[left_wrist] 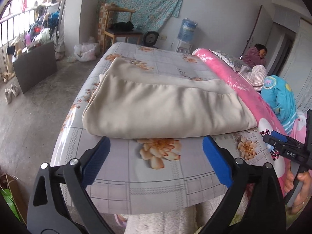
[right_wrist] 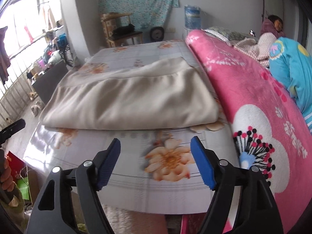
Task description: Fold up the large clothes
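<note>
**Left wrist view: both grippers empty, cream garment folded once at the near end of the bed**

Left wrist camera first: left gripper [left_wrist: 156, 142] spread wide, blue pads [left_wrist: 97, 159] clear of cloth, hovering just short of the garment's near fold. Right gripper [right_wrist: 155, 146] likewise spread and empty, over the flowered bedsheet [right_wrist: 169, 159] near the bed's front edge.

Beyond the pads: cream garment [left_wrist: 165, 109] lying flat across the near half of the bed, thick folded edge toward the front edge, upper layer ending in a seam partway back, lower layer reaching further toward the far end. Right side of garment close beside the pink blanket [right_wrist: 243, 89] along the bed's right edge.

Likely next: another fold. Best to bring each gripper to one near corner, slide a pad under every layer, pinch the whole thickness, lift evenly, carry over and lay square. Worth keeping the right corner off the blanket. Risk: catching the top layer only, or snagging the sheet.

Farther off: chair [left_wrist: 120, 33] by the far wall.
</note>
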`<action>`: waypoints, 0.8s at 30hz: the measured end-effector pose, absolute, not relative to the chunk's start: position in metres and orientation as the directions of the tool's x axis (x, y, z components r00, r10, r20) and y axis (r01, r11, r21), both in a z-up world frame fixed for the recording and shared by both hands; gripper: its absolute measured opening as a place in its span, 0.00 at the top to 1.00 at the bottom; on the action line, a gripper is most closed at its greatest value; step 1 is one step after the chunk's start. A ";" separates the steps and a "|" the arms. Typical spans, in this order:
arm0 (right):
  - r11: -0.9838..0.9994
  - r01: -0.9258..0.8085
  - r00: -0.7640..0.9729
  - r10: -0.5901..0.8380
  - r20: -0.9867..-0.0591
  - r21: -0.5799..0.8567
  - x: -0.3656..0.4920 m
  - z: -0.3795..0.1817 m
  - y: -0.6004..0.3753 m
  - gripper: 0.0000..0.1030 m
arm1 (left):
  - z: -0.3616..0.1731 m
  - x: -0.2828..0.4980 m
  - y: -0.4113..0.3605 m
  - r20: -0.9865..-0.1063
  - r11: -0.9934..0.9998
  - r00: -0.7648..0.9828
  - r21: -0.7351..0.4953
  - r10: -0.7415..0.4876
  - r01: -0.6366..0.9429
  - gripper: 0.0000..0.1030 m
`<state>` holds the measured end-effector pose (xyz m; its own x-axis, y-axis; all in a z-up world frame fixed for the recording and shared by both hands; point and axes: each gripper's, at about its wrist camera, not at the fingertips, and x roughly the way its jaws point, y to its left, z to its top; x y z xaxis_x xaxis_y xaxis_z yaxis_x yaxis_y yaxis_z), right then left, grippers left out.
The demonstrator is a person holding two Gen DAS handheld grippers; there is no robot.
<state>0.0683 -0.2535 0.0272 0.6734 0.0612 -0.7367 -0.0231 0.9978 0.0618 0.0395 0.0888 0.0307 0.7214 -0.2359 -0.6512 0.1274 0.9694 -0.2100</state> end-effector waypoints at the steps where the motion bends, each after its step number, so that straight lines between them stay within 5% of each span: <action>1: 0.998 -0.032 0.682 0.065 -0.728 0.059 0.065 0.030 -0.247 0.20 | 0.034 0.038 0.081 -0.647 0.973 0.729 -0.187 -0.225 0.134 0.09; 12: 1.000 0.017 0.744 -0.019 -0.668 -0.010 0.047 0.057 -0.215 0.07 | 0.057 0.038 0.029 -0.607 1.000 0.795 0.006 -0.006 0.012 0.08; 24: 0.998 0.057 0.701 -0.058 -0.710 -0.025 0.049 0.042 -0.201 0.06 | 0.036 0.050 0.016 -0.685 0.999 0.729 0.032 0.005 0.023 0.08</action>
<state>0.0490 -0.2014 0.0420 0.7013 -0.0584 -0.7105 0.0574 0.9980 -0.0254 0.0498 0.0162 0.0357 0.7290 0.0049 -0.6845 0.0234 0.9992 0.0321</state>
